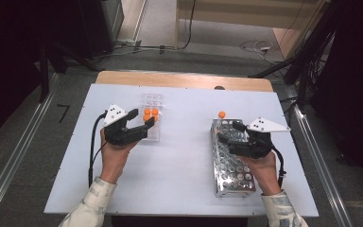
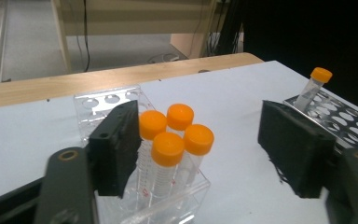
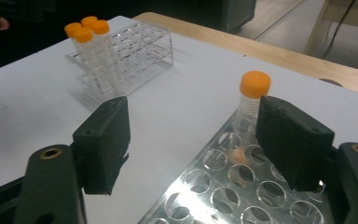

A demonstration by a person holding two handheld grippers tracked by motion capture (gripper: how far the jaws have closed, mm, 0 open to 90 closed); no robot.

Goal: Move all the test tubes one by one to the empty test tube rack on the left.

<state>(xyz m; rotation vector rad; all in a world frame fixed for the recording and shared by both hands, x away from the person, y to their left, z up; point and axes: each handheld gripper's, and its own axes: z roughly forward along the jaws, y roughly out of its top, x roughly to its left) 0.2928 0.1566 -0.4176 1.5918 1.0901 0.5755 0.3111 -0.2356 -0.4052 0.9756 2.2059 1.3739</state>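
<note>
White table, clear rack, orange-capped tubes, metal rack

- No readable text, brand or number anywhere.
- Red graduation marks on the clear tubes stay too blurred to make out.

A white bench with a wooden far edge is seen. Grey floor, strewn with cables, is flanked by dark areas.
</note>
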